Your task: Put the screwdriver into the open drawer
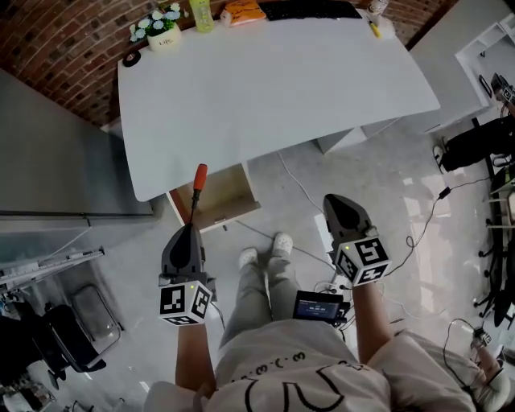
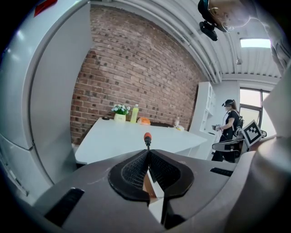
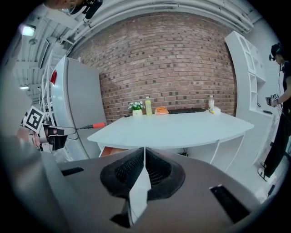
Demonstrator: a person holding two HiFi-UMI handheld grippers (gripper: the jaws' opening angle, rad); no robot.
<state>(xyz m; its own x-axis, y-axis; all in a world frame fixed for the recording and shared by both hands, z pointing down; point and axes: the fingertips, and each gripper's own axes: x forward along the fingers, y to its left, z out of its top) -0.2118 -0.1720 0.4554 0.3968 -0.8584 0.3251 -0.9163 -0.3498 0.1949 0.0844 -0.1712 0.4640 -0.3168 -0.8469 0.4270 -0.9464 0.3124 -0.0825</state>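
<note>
Clamping screwdriver [image 1: 199, 179] in left gripper [image 1: 191, 228]

Two grippers are counted in the head view: the left gripper [image 1: 192, 228] at seven o'clock and the right gripper [image 1: 332, 200] at five o'clock. One screwdriver [image 1: 199, 176] is counted, and one open drawer [image 1: 224, 195], set under the near edge of the one white surface [image 1: 273, 88]. Along the far edge of that surface, from eleven to one o'clock, are counted one flower pot [image 1: 163, 36], one yellow-green bottle [image 1: 202, 14], one orange item [image 1: 242, 11] and one black keyboard [image 1: 310, 8]. One small dark disc [image 1: 131, 59] is noted at ten o'clock. One grey cabinet [image 1: 48, 145] is counted at nine o'clock, and two white shoes [image 1: 248, 257] at six o'clock.
</note>
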